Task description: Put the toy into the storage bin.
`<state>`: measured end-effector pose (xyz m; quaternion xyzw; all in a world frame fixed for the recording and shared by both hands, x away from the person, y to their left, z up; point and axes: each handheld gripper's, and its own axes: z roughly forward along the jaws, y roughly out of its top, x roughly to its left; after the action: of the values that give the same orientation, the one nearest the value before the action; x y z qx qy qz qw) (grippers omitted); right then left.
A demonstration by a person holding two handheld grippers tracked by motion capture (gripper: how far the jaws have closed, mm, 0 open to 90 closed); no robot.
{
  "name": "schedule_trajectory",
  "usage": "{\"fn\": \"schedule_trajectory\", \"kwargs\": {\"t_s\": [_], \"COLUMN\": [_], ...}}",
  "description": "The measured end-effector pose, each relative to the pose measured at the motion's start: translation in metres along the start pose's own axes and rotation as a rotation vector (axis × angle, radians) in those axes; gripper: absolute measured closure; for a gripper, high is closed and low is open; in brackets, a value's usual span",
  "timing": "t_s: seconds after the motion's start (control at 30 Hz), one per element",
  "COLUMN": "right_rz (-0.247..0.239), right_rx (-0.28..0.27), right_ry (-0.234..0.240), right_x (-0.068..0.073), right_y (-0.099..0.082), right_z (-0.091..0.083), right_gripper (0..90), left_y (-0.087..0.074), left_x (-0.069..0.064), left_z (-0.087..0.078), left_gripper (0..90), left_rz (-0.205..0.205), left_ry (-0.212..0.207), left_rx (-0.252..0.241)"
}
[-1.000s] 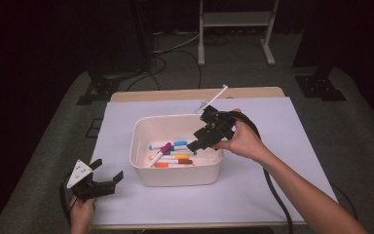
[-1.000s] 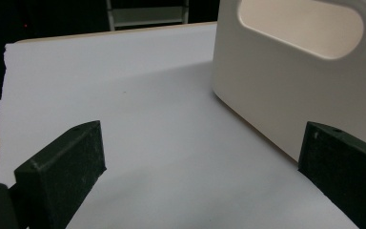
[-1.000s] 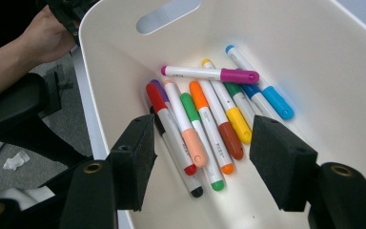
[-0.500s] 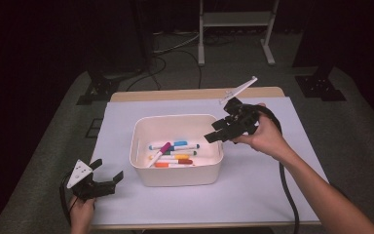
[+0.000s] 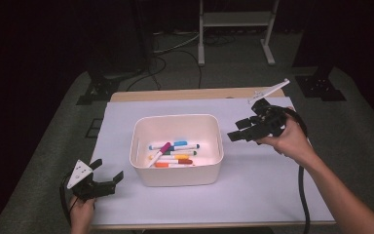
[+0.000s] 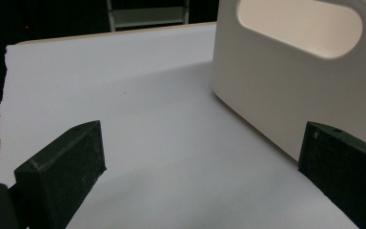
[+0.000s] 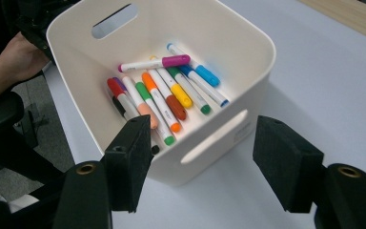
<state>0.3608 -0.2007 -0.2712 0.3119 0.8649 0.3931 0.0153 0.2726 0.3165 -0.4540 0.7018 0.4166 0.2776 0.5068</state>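
Note:
A white bin [image 5: 177, 118] stands mid-table and holds several coloured markers [image 5: 173, 153]. My right gripper [image 5: 237, 130] hovers just right of the bin, pointing at it. It is open, its jaws have just been opening, and nothing is between them. From the right gripper view, the bin [image 7: 267, 57] and its markers [image 7: 162, 95] lie beyond the open right gripper [image 7: 205, 157]. My left gripper [image 5: 108, 169] rests open near the front left corner, apart from the bin. In the left gripper view the open left gripper [image 6: 195, 162] faces the bin's handle wall [image 6: 276, 86].
A white sheet [image 5: 272, 185] covers the wooden table [image 5: 175, 94]. A metal stand [image 5: 233, 29] and cables [image 5: 170, 53] sit on the floor behind. The person's left hand [image 7: 19, 57] shows beyond the bin in the right gripper view.
My right gripper has left the space over the bin, travelling to the right and slightly up with nothing in it. The left gripper has stayed put.

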Motion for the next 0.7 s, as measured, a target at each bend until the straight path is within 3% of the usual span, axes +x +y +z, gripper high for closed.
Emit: {"fn": "schedule_trajectory", "kwargs": {"t_s": [0.7], "right_rz": [0.134], "right_rx": [-0.012], "right_ry": [-0.042], "right_x": [-0.036], "right_y": [-0.071], "right_z": [-0.005], "right_gripper": [30.1], "left_y": [0.000], "left_x": [-0.001], "left_z": [0.000], "left_gripper": [0.6], "left_rz": [0.011], "left_ry": [0.001], "left_rx": [-0.001]}}
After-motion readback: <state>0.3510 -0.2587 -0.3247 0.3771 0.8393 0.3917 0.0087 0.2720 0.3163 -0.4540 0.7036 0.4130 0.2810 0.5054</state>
